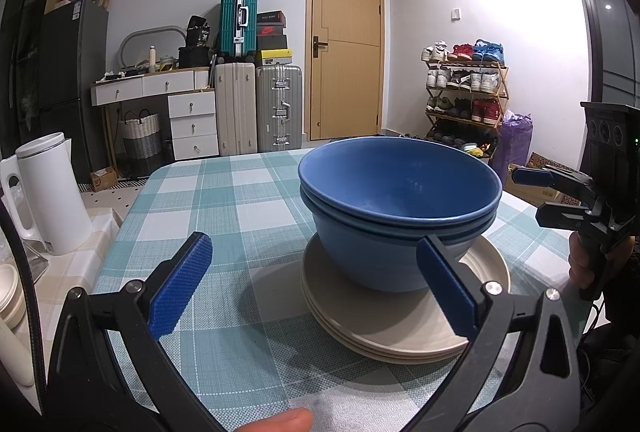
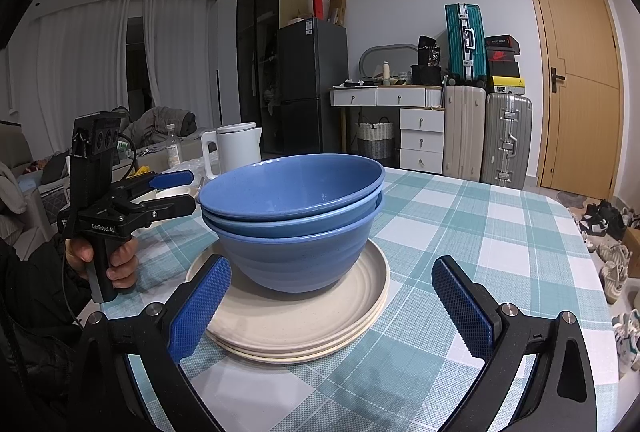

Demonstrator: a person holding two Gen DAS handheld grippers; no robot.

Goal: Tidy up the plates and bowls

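This is a home, a living and dining room. A table (image 1: 224,192) with a checked cloth stands near a fridge (image 2: 312,84), a wooden door (image 1: 346,44), stacked suitcases (image 1: 260,104), a shoe rack (image 1: 466,92), a kettle (image 2: 236,148) and white curtains (image 2: 100,60).

A table (image 1: 224,192) covered in a teal-and-white checked cloth is carrying a single stack near its middle. Three beige plates (image 1: 400,328) are lying directly on the cloth, one on another, and three blue bowls (image 1: 400,192) are nesting inside each other on the top plate. Beside the table's edge, on a neighbouring beige-tiled surface (image 1: 68,272), a white kettle (image 1: 48,196) is standing upright, and the rim of a cream dish (image 1: 8,292) is showing just beside it.
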